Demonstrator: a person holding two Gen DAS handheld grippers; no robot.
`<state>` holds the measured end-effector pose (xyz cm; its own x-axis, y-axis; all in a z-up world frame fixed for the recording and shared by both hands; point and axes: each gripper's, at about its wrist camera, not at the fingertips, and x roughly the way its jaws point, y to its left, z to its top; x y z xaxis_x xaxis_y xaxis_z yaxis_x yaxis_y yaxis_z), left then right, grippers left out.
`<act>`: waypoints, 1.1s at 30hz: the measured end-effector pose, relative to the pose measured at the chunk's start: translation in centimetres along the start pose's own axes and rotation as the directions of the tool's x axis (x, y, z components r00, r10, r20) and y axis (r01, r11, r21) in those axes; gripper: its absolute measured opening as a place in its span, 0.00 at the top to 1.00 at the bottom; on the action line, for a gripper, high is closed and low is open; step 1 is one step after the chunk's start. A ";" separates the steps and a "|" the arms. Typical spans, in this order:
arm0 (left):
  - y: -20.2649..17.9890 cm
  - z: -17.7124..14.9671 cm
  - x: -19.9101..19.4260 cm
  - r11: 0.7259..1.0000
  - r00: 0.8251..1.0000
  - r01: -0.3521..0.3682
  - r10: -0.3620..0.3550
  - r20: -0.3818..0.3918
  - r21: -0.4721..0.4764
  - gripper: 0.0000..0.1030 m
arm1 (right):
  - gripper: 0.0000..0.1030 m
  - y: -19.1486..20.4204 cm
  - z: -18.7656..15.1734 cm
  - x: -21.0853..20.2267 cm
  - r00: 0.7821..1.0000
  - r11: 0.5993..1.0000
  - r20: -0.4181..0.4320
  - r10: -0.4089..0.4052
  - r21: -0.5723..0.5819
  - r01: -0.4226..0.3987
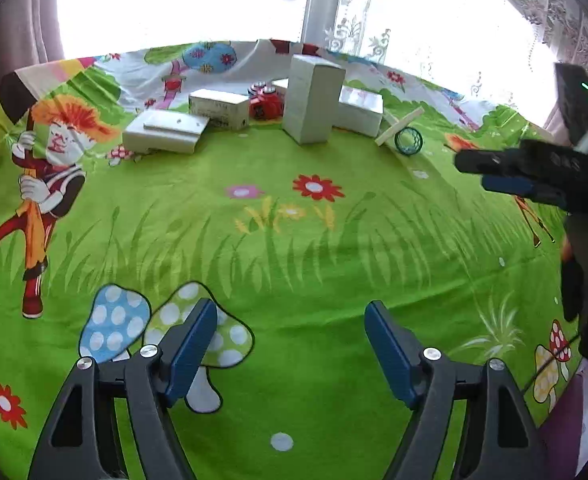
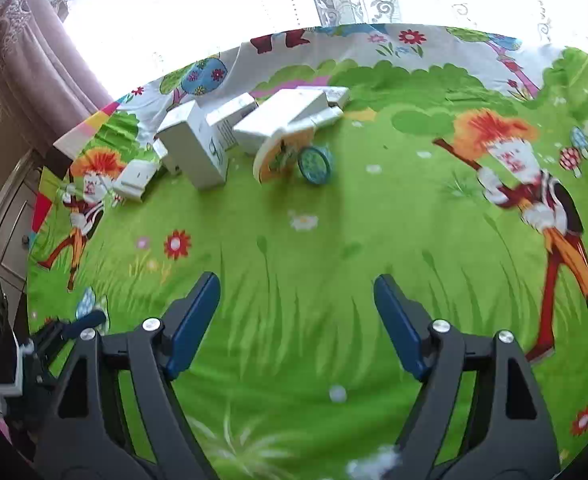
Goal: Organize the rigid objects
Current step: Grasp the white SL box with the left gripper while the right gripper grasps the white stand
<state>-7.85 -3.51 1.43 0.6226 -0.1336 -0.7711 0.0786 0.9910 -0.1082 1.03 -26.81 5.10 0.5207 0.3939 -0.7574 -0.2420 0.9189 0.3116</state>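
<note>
Several white boxes stand grouped at the far side of the green cartoon cloth: a tall upright box [image 1: 312,98] [image 2: 193,146], a low flat box [image 1: 163,132] [image 2: 135,178], a mid box [image 1: 219,110] and another [image 1: 360,110] [image 2: 277,120]. A red item [image 1: 265,106] sits behind them. A teal round ring [image 1: 408,141] [image 2: 314,165] lies beside a tilted flat disc [image 2: 275,156]. My left gripper [image 1: 291,344] is open and empty over the near cloth. My right gripper [image 2: 296,320] is open and empty; it also shows in the left wrist view [image 1: 494,172].
The cloth [image 1: 294,240] covers the whole table. A bright window with lace curtains [image 1: 358,20] runs behind the far edge. A pink curtain [image 2: 33,52] and a cabinet [image 2: 5,224] stand at the left.
</note>
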 end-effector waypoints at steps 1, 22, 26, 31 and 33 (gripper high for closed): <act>0.0 0.0 0.3 1.000 1.000 -0.007 0.007 -0.001 -0.001 0.18 | 0.19 0.3 1.1 0.7 1.000 1.000 0.009 0.010 0.003 -0.010; -0.8 1.0 1.9 0.999 0.998 -0.008 0.011 -0.055 0.053 0.00 | 0.32 -1.0 1.4 4.1 0.992 0.992 0.037 -0.119 -0.045 0.120; -0.1 5.3 3.7 1.000 0.999 0.002 -0.003 -0.033 -0.024 0.00 | 0.31 -0.8 0.2 3.2 0.987 0.987 0.060 -0.147 -0.062 0.151; -1.3 12.1 7.3 0.998 0.998 -0.029 0.032 0.050 -0.051 0.00 | 0.31 -0.8 0.1 3.4 0.987 0.986 0.057 -0.149 -0.063 0.152; -2.1 14.2 8.7 0.997 0.995 -0.054 0.058 0.077 -0.048 0.00 | 0.31 -0.8 0.0 3.4 0.987 0.986 0.057 -0.151 -0.066 0.155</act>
<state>8.43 -6.67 3.84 0.6838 -0.0750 -0.7258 0.0075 0.9954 -0.0958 3.01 -26.20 2.26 0.5973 0.2510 -0.7617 -0.2119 0.9654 0.1519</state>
